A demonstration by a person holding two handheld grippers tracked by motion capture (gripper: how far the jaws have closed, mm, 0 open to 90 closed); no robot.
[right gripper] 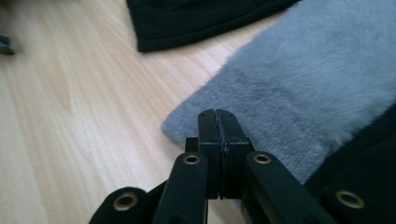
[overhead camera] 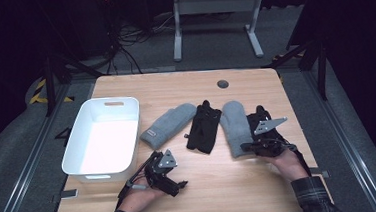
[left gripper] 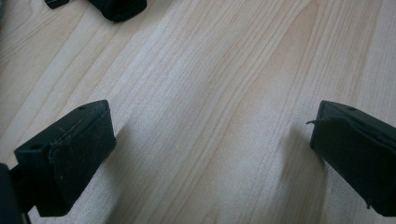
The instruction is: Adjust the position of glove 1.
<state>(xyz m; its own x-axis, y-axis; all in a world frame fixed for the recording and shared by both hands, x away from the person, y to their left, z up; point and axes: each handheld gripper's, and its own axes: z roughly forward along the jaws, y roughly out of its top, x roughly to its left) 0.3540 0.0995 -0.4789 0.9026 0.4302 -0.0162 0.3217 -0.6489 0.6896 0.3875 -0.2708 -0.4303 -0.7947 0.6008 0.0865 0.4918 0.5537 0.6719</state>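
Observation:
Two grey mittens (overhead camera: pixel 169 123) (overhead camera: pixel 235 125) and two black gloves (overhead camera: pixel 204 127) (overhead camera: pixel 263 123) lie in a row across the middle of the table. My right gripper (overhead camera: pixel 251 145) is at the near end of the right grey mitten (right gripper: pixel 299 88). Its jaws (right gripper: pixel 218 119) are shut with nothing between them, tips just over the mitten's ribbed cuff. A black glove (right gripper: pixel 369 163) lies right beside it. My left gripper (overhead camera: pixel 168 175) rests near the table's front edge, open wide over bare wood (left gripper: pixel 210 130).
A white plastic bin (overhead camera: pixel 103 137) stands at the table's left side. The wooden table (overhead camera: pixel 221 184) has free room along its front, between my two hands. A round cable port (overhead camera: pixel 222 83) sits near the far edge.

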